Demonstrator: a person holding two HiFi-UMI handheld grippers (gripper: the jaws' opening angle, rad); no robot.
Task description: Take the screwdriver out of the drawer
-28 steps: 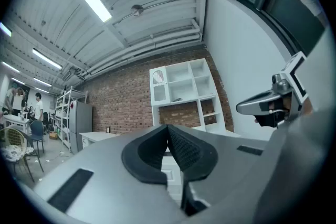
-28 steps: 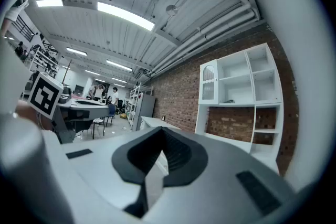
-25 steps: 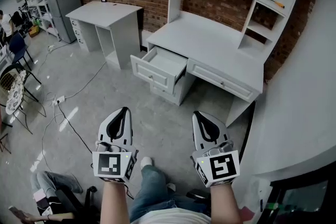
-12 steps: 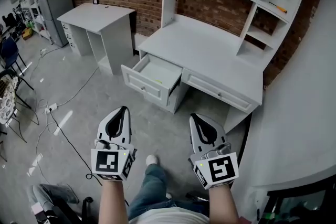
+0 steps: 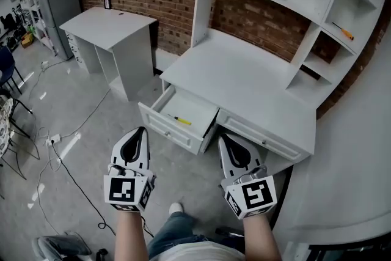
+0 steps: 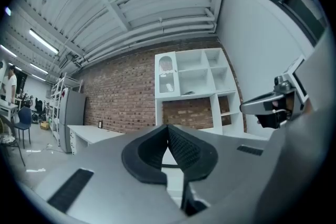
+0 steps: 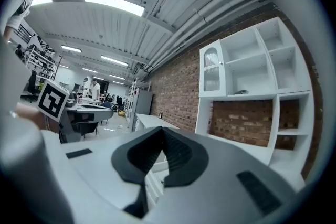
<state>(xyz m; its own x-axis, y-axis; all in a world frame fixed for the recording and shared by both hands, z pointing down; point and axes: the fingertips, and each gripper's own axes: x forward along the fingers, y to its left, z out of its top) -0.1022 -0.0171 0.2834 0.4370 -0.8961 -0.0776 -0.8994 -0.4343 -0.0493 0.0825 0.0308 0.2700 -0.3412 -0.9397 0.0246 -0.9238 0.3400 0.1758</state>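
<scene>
At lower centre of the head view, my left gripper [image 5: 142,130] and right gripper [image 5: 224,138] hang with fingers clenched on nothing. Just beyond, the yellow screwdriver [image 5: 181,120] lies in the open drawer [image 5: 166,128]. Going in clenched, I'd likely shove it deeper. The table [image 5: 244,76] edge overhangs the drawer's back, and open floor [image 5: 116,113] lies left.

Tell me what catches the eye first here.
The drawer of the white desk stands open at centre, a yellow screwdriver lying inside. Below it the left gripper and right gripper, both shut and empty, point toward the desk. An orange-handled tool lies on a shelf upper right.
</scene>
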